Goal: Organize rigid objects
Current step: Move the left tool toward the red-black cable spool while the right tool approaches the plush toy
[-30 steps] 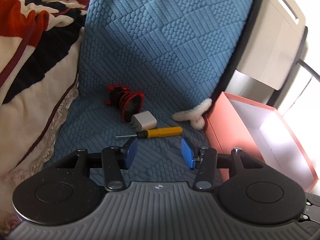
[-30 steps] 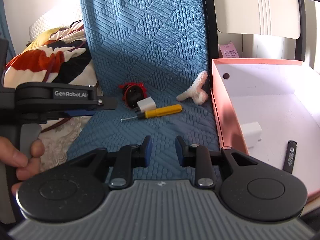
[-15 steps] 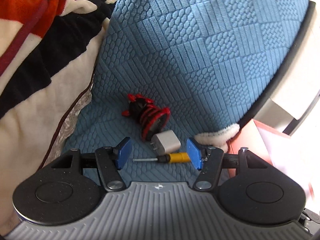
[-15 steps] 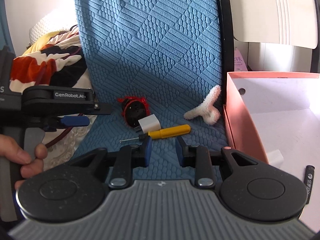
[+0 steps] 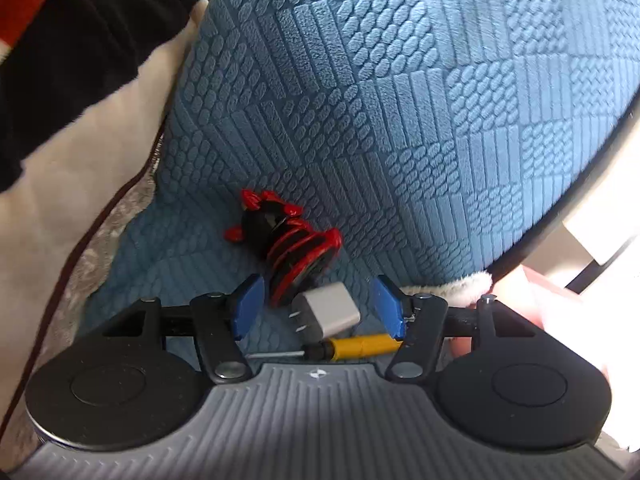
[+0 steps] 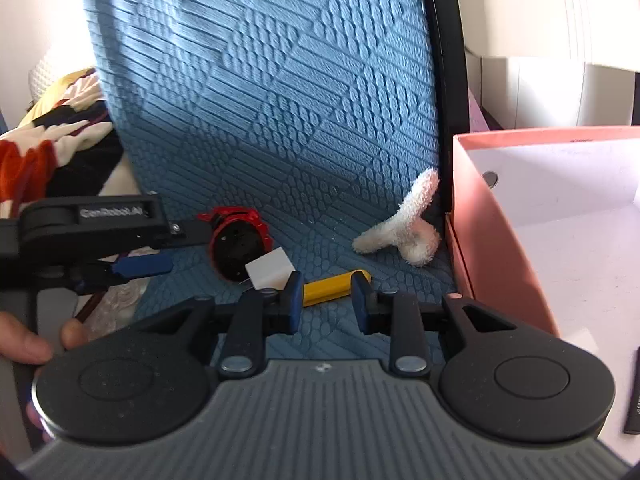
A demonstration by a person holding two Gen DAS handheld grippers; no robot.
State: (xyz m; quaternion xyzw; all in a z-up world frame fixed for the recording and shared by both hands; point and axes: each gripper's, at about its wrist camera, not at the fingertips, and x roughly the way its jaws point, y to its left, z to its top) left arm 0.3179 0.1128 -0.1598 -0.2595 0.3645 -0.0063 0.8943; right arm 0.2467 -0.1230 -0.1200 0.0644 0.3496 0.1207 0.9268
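Note:
A white plug charger (image 5: 326, 312) lies on the blue textured cover between the blue pads of my left gripper (image 5: 318, 308), which is open and not touching it. Just behind it sits a red and black spool-like object (image 5: 288, 240). In front lies a yellow-handled screwdriver (image 5: 360, 346). My right gripper (image 6: 327, 300) is open and hovers close over the screwdriver's handle (image 6: 328, 284), with the charger (image 6: 268, 270) to its left. The left gripper (image 6: 168, 248) reaches in from the left toward the red object (image 6: 236, 240).
A white fluffy piece (image 6: 404, 232) lies by the pink box (image 6: 480, 240), which stands at the right with a white block (image 6: 580, 338) and a black stick (image 6: 634, 392) inside. A patterned blanket (image 5: 80, 80) lies left. A hand (image 6: 24, 344) holds the left gripper.
Both grippers have moved forward and down toward the objects. The left jaws have widened and the charger now lies between them. The right jaws keep the same gap.

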